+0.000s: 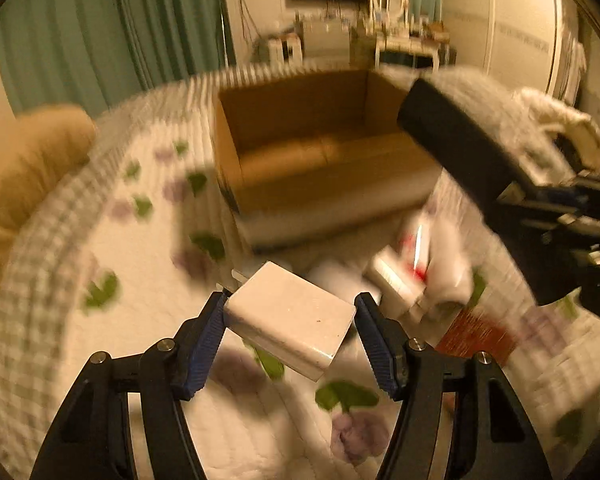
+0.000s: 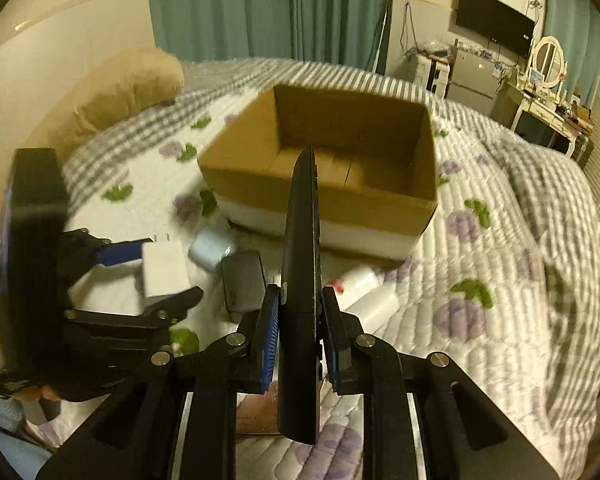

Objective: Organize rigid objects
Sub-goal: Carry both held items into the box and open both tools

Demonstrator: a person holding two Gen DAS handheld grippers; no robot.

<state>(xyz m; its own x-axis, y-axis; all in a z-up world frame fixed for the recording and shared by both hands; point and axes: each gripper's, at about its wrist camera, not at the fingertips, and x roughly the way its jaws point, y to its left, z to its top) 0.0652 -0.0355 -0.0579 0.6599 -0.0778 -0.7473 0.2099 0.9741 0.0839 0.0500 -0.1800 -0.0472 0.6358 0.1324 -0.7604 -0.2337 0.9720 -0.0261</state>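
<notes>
**Both grippers loaded, heading for the box**

Now, through the left wrist camera, I am watching my left gripper [image 1: 290, 316] clenching a white power adapter [image 1: 288, 320] between its blue pads. The block is sitting slightly skewed, its prong end pointing away from me toward the cardboard box [image 1: 256, 200] on the quilted bed [image 1: 112, 300]. I judge I am mid-carry; next I am needing to lift it over the near wall and release.

Through the right wrist camera, my right gripper [image 2: 300, 332] is squeezing a black remote control [image 2: 302, 280] edge-on. Its long axis is running straight ahead along the fingers, the tip pointing into the open box, which looks empty. Several small items are lying near the box's front, blurred. The remote's far end is needing to clear the rim first.
</notes>
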